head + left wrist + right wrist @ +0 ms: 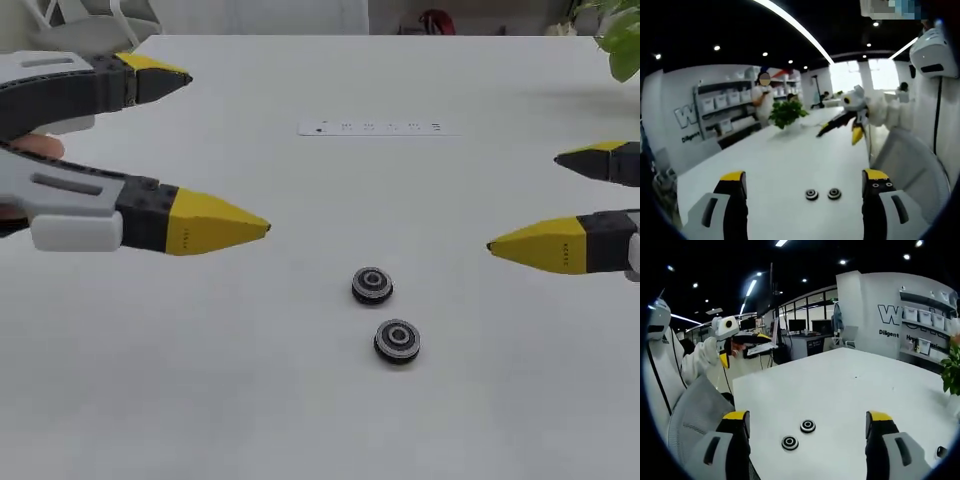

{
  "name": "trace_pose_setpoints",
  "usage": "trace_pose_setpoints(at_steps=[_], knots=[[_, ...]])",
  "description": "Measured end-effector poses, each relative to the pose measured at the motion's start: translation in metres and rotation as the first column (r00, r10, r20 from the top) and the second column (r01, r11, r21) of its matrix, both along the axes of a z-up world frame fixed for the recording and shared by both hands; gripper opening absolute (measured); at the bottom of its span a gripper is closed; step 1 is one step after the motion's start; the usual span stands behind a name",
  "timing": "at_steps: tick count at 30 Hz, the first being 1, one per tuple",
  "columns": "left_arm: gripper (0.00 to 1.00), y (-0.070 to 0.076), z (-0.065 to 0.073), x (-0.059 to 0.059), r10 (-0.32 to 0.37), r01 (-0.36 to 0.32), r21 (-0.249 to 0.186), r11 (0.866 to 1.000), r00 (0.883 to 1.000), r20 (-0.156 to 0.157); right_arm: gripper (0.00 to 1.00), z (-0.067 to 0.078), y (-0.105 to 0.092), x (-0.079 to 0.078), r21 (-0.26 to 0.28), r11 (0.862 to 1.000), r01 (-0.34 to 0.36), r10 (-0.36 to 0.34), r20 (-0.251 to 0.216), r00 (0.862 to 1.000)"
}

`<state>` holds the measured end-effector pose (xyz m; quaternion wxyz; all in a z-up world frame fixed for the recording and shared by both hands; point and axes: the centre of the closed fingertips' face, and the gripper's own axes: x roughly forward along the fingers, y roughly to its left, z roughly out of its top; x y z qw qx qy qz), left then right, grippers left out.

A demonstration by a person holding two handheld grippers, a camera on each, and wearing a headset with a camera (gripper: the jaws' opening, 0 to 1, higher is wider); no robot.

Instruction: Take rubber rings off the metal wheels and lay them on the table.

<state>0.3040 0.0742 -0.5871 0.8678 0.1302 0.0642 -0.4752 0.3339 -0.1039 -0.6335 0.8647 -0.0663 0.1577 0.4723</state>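
Two wheels (pixel 372 285) on table (pixel 200 400), rings (pixel 379 342) on. Left gripper (pixel 229 153), right gripper (pixel 522 203) spread wide, hovering. Next, probably: pin a wheel, peel ring.

Two wheels (pixel 372 285) (pixel 397 340); two claws (pixel 229 152) (pixel 522 202); one table (pixel 300 420).

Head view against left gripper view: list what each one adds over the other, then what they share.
Head view adds: a white marked strip lying on the table. Left gripper view adds: shelves of bins, a person beside them, ceiling lights. Shared: the far wheel and near wheel, both rubber-ringed, the plant, the left gripper and right gripper, both open.
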Motion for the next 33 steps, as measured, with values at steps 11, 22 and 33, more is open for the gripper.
trace_pose_setpoints(at_steps=[11,22,33], knots=[[0.95,-0.043,-0.013,0.02,-0.108,0.108,0.019,0.994,0.994,-0.015,0.89,0.017,0.027,0.019,0.019,0.998,-0.056,0.055,0.054,0.997],[0.87,-0.077,-0.043,0.018,-0.19,0.182,-0.157,0.971,0.981,-0.04,0.77,-0.013,0.047,0.009,0.049,0.983,-0.174,0.169,0.095,0.981],[0.78,-0.087,-0.077,0.024,-0.157,0.142,-0.177,0.974,0.985,-0.073,0.65,-0.055,0.054,-0.007,0.032,0.967,-0.252,0.25,0.042,0.967]])
